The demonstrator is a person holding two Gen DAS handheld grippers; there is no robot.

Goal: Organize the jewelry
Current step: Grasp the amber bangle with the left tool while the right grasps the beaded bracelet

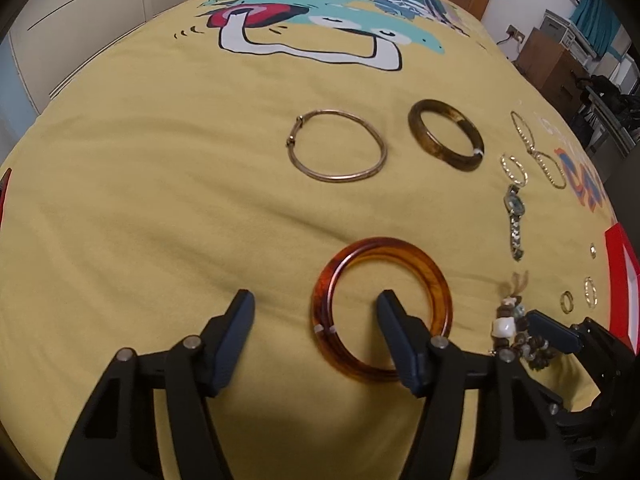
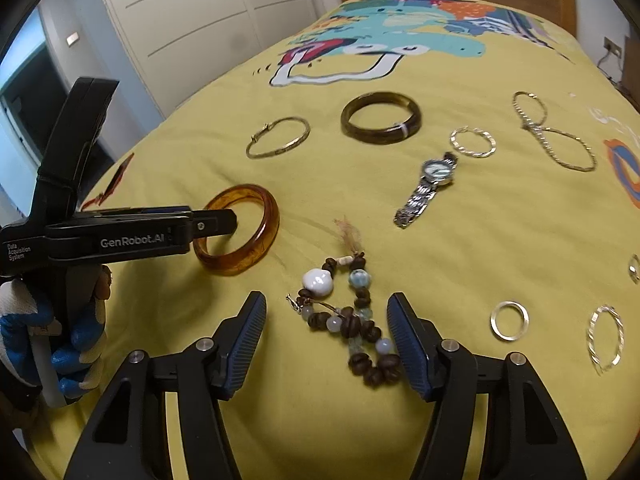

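Observation:
On the yellow bedspread (image 1: pixel 160 208) lies an amber bangle (image 1: pixel 436 280) (image 2: pixel 234 266). My left gripper (image 1: pixel 316 308) (image 2: pixel 226 222) is open over it: one finger sits inside the ring, the other outside to its left, and the bangle's left rim is between them, untouched. A beaded bracelet (image 2: pixel 352 324) (image 1: pixel 506 326) of brown, white and blue beads lies between the fingers of my right gripper (image 2: pixel 326 316) (image 1: pixel 538 318). That gripper is open; its left pad is clear of the beads and its right pad is close beside them.
Farther back lie a thin gold bangle (image 1: pixel 338 178), a dark brown bangle (image 1: pixel 420 136), a wristwatch (image 2: pixel 438 170), a twisted hoop (image 2: pixel 460 148) and a chain (image 2: pixel 556 140). Small rings (image 2: pixel 496 320) lie at the right. A red box (image 1: pixel 616 264) is at the right edge. A gloved hand (image 2: pixel 24 320) holds the left gripper.

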